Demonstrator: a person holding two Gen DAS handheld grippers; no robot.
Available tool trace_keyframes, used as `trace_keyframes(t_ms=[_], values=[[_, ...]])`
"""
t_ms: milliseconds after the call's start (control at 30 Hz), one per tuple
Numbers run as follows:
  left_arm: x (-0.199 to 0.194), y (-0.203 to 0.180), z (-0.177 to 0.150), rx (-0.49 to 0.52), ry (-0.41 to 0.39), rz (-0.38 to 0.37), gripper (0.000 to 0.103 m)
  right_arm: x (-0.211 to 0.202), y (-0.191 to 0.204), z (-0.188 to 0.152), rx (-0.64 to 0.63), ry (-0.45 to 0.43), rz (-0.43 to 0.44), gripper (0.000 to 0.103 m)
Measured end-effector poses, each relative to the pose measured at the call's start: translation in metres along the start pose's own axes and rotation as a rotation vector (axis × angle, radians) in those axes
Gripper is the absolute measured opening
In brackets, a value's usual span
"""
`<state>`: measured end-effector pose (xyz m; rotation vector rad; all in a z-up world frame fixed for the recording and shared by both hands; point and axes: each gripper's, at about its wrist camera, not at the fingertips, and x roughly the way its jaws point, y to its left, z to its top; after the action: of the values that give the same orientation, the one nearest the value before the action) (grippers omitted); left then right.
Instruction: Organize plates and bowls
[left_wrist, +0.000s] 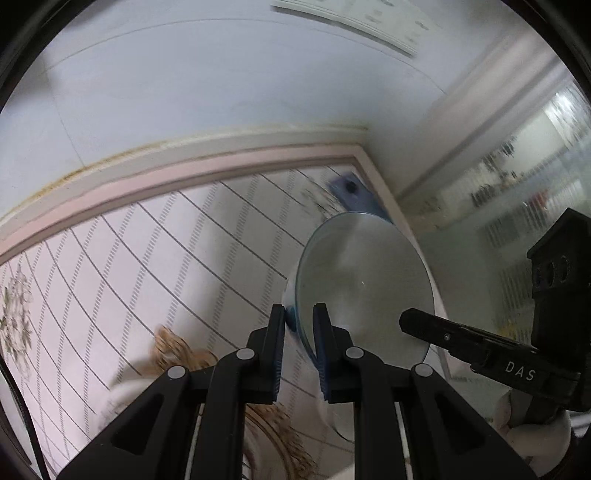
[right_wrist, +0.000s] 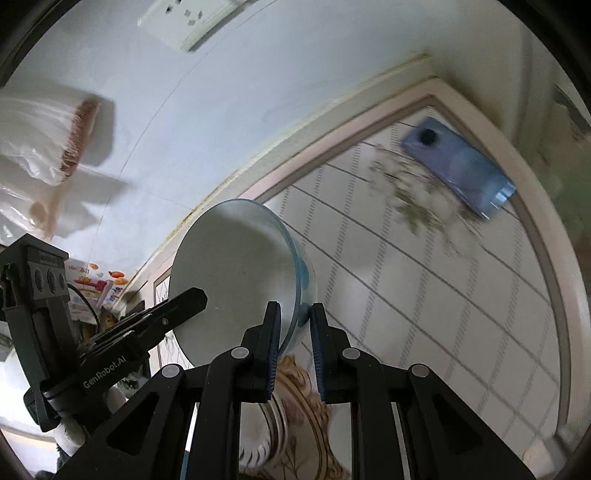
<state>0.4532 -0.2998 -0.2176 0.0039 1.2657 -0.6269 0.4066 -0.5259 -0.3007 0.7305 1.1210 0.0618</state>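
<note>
**One bowl pinched at its rim from both sides**

The wall (left_wrist: 184, 74) fills the upper half of both views. Only the right wrist view shows a socket plate (right_wrist: 188, 18) at its top and a plastic bag (right_wrist: 40, 144) at upper left. Only the left wrist view shows blurred glass shelving (left_wrist: 517, 192) at the right edge.

Below the wall lies the surface (left_wrist: 129, 251), covered in a checked cloth with a pale raised border.

The bowl (left_wrist: 362, 280), white inside with a blue rim, is tipped on its side above the cloth, at lower centre of each view. The left gripper (left_wrist: 299, 317) has its jaws pinching the bowl's rim; the right gripper (right_wrist: 293, 314) has its jaws pinching the opposite rim. Each view shows the other gripper's finger reaching across the bowl's mouth.

A gold-patterned plate (right_wrist: 310, 413) lies low in frame beneath the jaws.

A blue phone (right_wrist: 458, 166) lies near the cloth's far corner, large in the right view, small and blurred in the left.
</note>
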Motion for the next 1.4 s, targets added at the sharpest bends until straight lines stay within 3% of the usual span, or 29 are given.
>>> trace_keyframes(t_ms=[233,467,767,1400], values=[[0.007,-0.04,-0.038,0.079,0.035,-0.025,0.013,-0.043,-0.035,-0.056,0.064,-0.023,-0.029,0.018],[0.024,-0.055,-0.062,0.116,0.076,-0.01,0.013,-0.047,-0.062,-0.088,0.096,-0.002,-0.048,0.018],[0.052,-0.058,-0.082,0.139,0.13,0.034,0.013,-0.033,-0.082,-0.103,0.123,0.03,-0.068,0.018],[0.079,-0.053,-0.096,0.146,0.165,0.076,0.013,-0.014,-0.096,-0.112,0.134,0.07,-0.075,0.019]])
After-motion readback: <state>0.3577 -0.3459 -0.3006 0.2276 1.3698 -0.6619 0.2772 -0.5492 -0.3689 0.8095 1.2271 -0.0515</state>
